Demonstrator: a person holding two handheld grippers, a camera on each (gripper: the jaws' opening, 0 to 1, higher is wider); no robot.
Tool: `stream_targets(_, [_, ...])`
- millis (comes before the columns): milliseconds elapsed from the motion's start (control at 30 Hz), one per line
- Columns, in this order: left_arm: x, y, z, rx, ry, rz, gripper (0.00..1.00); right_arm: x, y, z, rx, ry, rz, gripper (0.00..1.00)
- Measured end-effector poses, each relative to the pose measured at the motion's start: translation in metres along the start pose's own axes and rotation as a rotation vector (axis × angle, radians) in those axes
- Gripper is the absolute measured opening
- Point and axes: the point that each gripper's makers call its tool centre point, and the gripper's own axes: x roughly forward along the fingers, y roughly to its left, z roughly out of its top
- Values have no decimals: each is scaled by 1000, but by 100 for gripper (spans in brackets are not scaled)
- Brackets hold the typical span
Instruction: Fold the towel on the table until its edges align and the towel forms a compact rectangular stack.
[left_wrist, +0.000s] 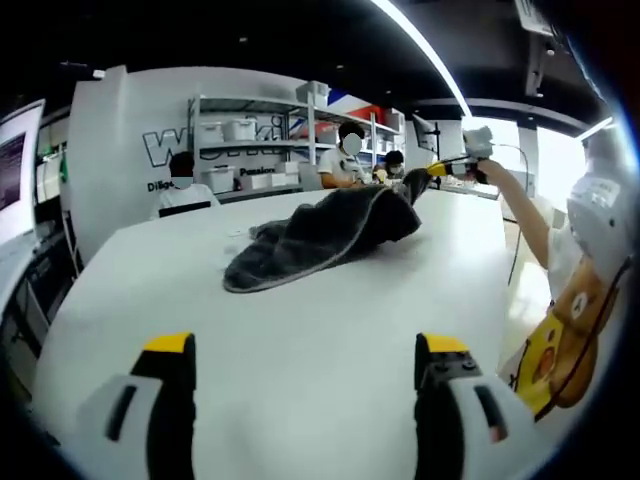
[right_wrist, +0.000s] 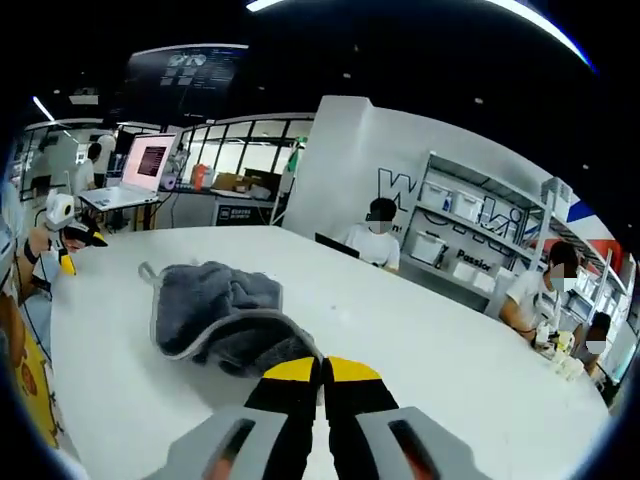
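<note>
Lying bunched mid-table, the dark grey towel is unfolded, a rumpled heap with a lighter hem curling round its near edge in the right gripper view. One end is lifted off the surface: the right gripper, seen far off in the left gripper view, pinches a corner of the cloth and holds it raised, so the towel slopes from that high point down to a flat lip on the table. In its own view the right gripper has its yellow-tipped jaws pressed together with the towel's edge meeting the tips; shut on the cloth.

The left gripper hangs low over the table, jaws spread wide with nothing between them, well apart from the towel's near edge. It also appears at the far left of the right gripper view, held in a hand, away from the towel.

The white table is bare all round the towel: wide free surface in front, to both sides, and behind toward the far edge. Table edges curve away left and right.

Further out: seated people along the far side, white shelving with bins behind them, a laptop on a back desk.
</note>
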Motion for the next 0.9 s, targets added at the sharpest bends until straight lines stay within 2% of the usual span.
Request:
stream_targets(500, [4,-4,0,5,11,-9,95,-38,-40,-39,76,24,-116,2])
stream_targets(700, [6,-4,-1,4,16,-9,95,-51,-49,-63,116,43,-152,2])
stream_targets(900, [9,-7,0,8,20,-17,95,-61,-49,-88,148,70,-166,2])
